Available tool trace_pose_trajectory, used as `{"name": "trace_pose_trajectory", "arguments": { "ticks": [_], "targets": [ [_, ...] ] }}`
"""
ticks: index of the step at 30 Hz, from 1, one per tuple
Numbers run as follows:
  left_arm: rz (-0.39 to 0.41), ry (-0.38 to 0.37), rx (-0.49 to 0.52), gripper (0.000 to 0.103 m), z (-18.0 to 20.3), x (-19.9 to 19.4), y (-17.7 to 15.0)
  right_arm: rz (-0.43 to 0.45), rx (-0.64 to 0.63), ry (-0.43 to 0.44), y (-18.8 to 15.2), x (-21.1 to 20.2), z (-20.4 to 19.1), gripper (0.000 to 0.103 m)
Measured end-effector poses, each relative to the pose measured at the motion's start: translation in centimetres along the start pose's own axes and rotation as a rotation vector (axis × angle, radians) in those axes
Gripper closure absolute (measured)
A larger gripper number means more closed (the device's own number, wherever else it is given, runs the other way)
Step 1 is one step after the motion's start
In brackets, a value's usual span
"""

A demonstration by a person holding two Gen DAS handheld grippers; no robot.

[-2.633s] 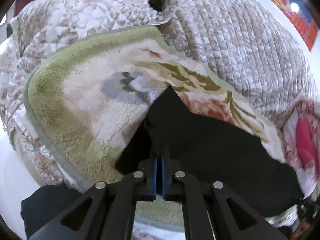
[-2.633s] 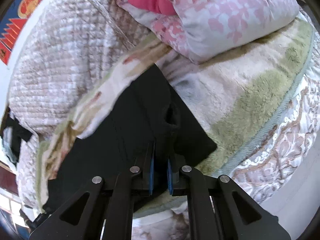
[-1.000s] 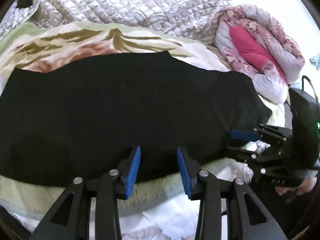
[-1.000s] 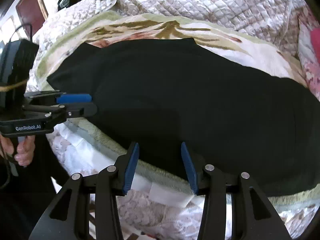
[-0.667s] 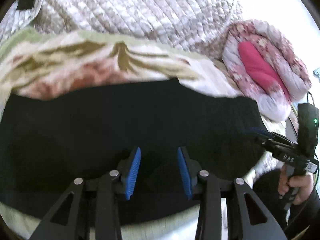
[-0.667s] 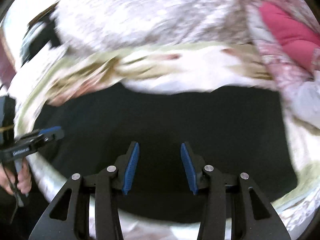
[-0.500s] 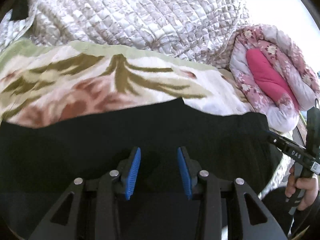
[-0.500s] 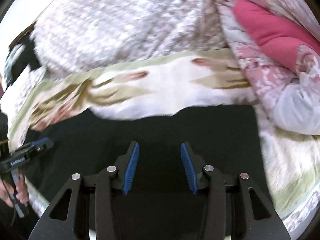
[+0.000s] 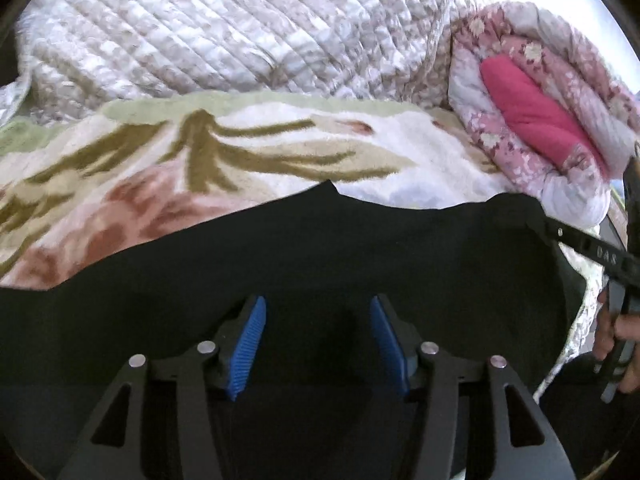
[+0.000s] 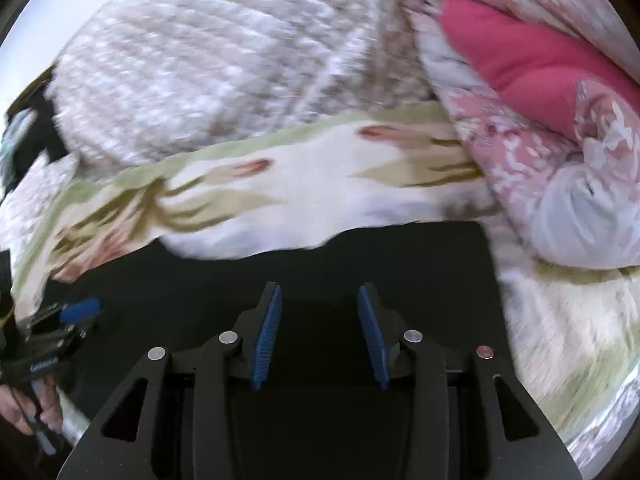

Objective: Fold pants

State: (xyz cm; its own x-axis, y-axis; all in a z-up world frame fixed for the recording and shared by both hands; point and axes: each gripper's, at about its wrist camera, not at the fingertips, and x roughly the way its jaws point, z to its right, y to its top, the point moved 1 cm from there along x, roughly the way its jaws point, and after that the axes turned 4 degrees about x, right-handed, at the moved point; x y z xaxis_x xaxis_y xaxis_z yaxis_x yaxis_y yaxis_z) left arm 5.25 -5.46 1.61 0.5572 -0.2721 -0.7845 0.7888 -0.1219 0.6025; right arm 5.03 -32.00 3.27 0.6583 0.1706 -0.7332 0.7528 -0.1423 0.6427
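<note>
Black pants (image 9: 360,248) lie spread across a fleece blanket on a bed, filling the lower half of both views (image 10: 400,256). My left gripper (image 9: 318,320) hovers over the black fabric with its blue pads apart; its jaws are opening and nothing is pinched between them. My right gripper (image 10: 319,312) also hangs over the pants, open, with only flat cloth seen beyond its pads. In the left wrist view the right gripper's arm (image 9: 592,250) reaches to the pants' right end. In the right wrist view the left gripper (image 10: 78,312) sits at the pants' left end.
The floral fleece blanket (image 9: 200,168) lies under the pants. A quilted bedspread (image 9: 220,32) rises behind it. A rolled pink floral quilt (image 9: 532,112) lies at the right, close to the pants' end. A hand (image 10: 24,408) holds the left tool.
Both grippers let go of the pants earlier and the pants now lie flat. Both views swung forward over the fabric in the last second. The left jaws have spread wider.
</note>
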Motion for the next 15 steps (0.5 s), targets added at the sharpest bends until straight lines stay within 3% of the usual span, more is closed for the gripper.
{"name": "trace_pose_trajectory", "arguments": {
  "ticks": [5,9,11,15],
  "targets": [
    [0.061,0.076,-0.065,0.046,-2.2,-4.0,-2.9,-0.069,-0.105,0.085,-4.4,-0.5,-4.9,0.055],
    [-0.008,0.083,-0.132,0.046,-4.5,-3.7,-5.8,-0.155,-0.192,0.113,-7.6,1.3,-7.6,0.054],
    [0.015,0.095,-0.103,0.046,-4.3,-4.5,-6.4,-0.133,-0.23,0.07,-8.1,1.3,-8.2,0.054],
    [0.032,0.079,-0.149,0.046,-4.4,-6.5,-7.2,-0.115,-0.231,0.107,-7.9,-0.3,-8.9,0.054]
  ]
}}
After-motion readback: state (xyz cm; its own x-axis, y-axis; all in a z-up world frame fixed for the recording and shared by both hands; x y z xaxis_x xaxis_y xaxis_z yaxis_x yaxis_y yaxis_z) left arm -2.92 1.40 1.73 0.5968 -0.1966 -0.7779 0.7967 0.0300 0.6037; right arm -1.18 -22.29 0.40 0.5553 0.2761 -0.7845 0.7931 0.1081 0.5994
